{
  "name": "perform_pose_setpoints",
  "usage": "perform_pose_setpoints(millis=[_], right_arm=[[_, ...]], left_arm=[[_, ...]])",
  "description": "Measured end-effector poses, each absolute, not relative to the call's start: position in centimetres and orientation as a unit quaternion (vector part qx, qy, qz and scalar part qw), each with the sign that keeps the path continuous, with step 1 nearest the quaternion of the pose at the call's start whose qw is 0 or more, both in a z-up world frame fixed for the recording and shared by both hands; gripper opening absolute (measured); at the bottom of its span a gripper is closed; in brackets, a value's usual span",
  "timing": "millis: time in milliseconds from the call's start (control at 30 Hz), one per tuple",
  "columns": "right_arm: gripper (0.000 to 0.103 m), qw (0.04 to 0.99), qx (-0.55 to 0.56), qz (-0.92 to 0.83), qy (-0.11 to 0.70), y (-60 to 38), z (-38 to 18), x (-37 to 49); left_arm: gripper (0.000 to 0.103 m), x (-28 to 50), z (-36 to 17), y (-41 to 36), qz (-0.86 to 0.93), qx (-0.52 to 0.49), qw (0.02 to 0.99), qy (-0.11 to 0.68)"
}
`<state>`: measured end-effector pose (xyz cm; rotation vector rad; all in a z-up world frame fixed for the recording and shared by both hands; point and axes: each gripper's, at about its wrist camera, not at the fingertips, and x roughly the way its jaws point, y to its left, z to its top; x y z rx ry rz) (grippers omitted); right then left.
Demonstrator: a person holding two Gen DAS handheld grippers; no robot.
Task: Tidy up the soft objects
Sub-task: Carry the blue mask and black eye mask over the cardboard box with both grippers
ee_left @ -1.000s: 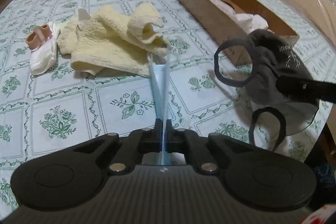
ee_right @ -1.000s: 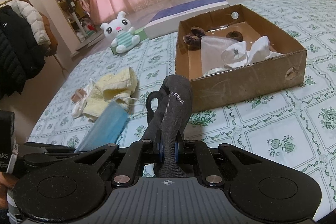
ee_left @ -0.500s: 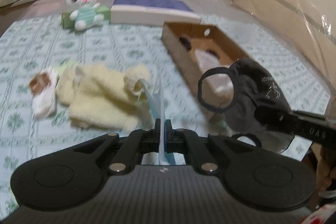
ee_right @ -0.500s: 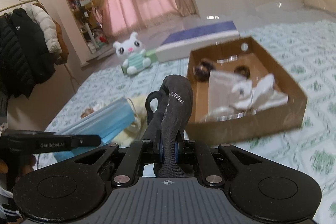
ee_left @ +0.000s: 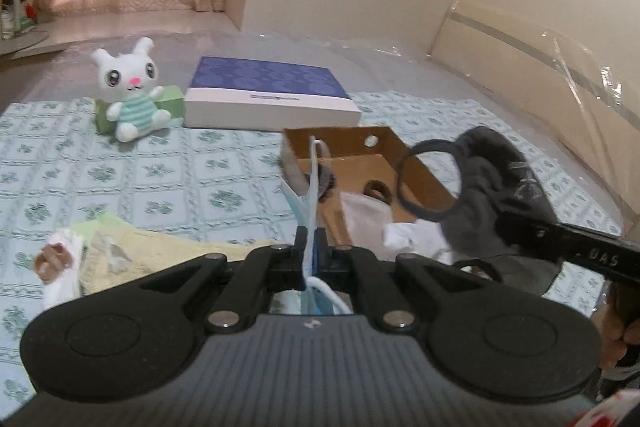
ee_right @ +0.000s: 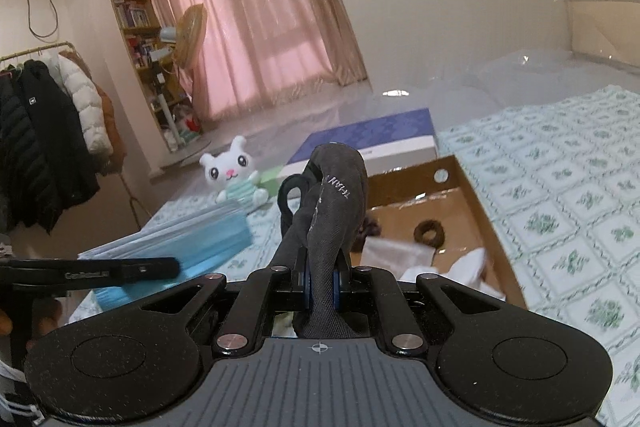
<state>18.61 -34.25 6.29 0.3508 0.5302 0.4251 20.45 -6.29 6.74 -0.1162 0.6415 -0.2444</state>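
Here, both claws are loaded and raised above the bed [ee_left: 240, 163], each carrying a face mask toward the cardboard box [ee_left: 416, 171]. The left claw [ee_left: 311, 255] is closed thin on a blue mask [ee_left: 310, 195], which stands edge-on between its fingers with a white ear loop trailing at the near end; seen from the right wrist, the same blue mask [ee_right: 188, 239] spreads flat, to the left of the box. The right claw [ee_right: 320, 285] is clamped on a dark grey mask [ee_right: 332, 211], whose black ear loop curls out to its left; from the left wrist, that grey mask [ee_left: 492, 195] hangs at the right, in front of the box's near right part. The box [ee_right: 480, 211] already holds white cloth and two dark ring-shaped hair ties, so the step in hand appears to be the carry-and-drop of both masks. The next move likely calls for bringing each claw over the open box, lowering, and letting go so the loops do not snag on the cardboard wall. A yellow towel [ee_left: 168, 247] and a small white sock [ee_left: 64, 267] lie on the bed at near left, seemingly not yet sorted. A plush bunny [ee_left: 132, 91] sits at the far left beside a purple-topped flat box [ee_left: 268, 95].
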Motion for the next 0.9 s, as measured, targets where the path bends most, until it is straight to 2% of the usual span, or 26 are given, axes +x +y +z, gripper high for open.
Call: perform_pose_setpoints(millis=[200, 467, 900], right_arm=[[0.010, 0.930, 0.172, 0.202, 0.255, -35.7, 6.4, 20.0], [0.010, 0.936, 0.148, 0.191, 0.254, -37.3, 7.2, 23.5], [0.010, 0.934, 0.083, 0.177, 0.298, -38.5, 4.0, 31.4]], left_arm=[[0.002, 22.0, 7.4, -6.5, -0.106, -0.058, 0.942, 0.313], [0.002, 26.5, 7.7, -10.8, -0.114, -0.078, 0.943, 0.304], [0.002, 35.1, 1.7, -17.3, -0.077, -0.187, 0.914, 0.352]])
